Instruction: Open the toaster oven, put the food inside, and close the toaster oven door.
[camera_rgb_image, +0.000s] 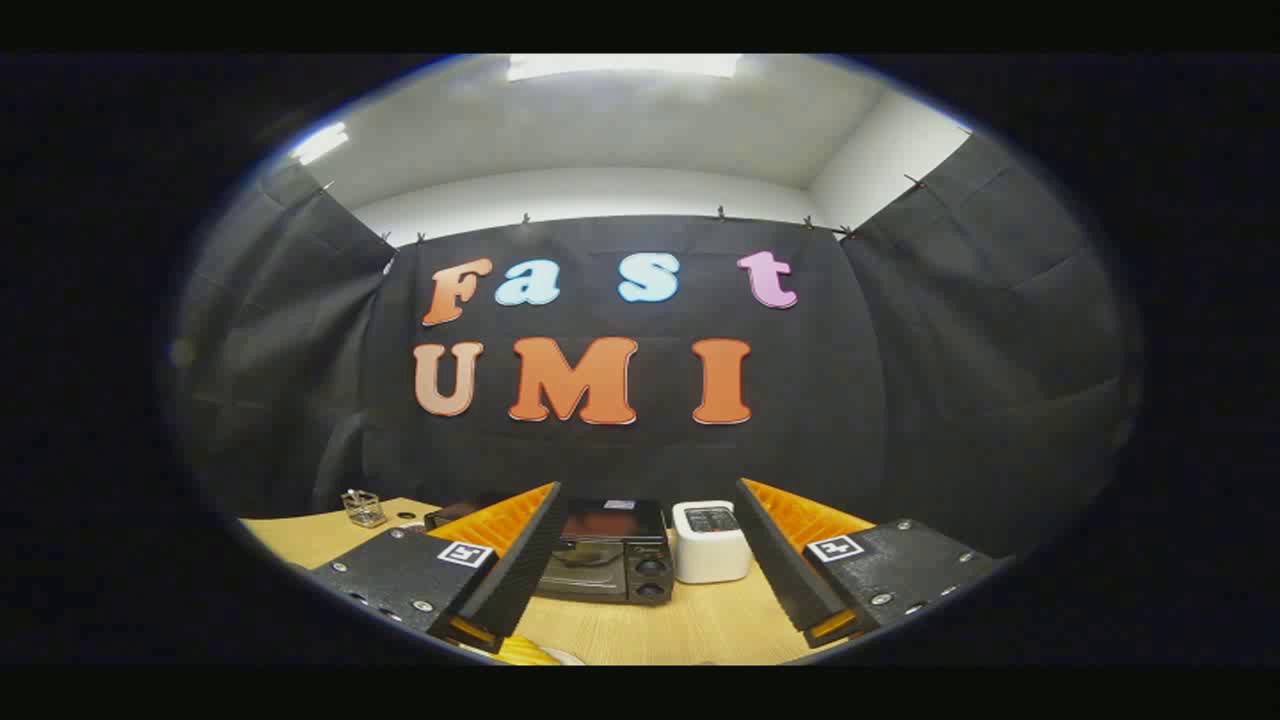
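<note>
You are holding the gripper spread wide and empty. The black boxy toaster oven is sitting on the pale wooden desk beyond the fingers, its door apparently closed. Opening, loading and closing are all remaining.

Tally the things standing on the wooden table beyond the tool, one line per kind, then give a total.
Black toaster oven with two knobs, seen between the open tool's fingers, door closed: 1
White rounded box-shaped appliance, right beside the oven: 1
Small clear container, far off past the left finger: 1
Total: 3
A yellow item near the fingers is too cut off to classify.
</note>
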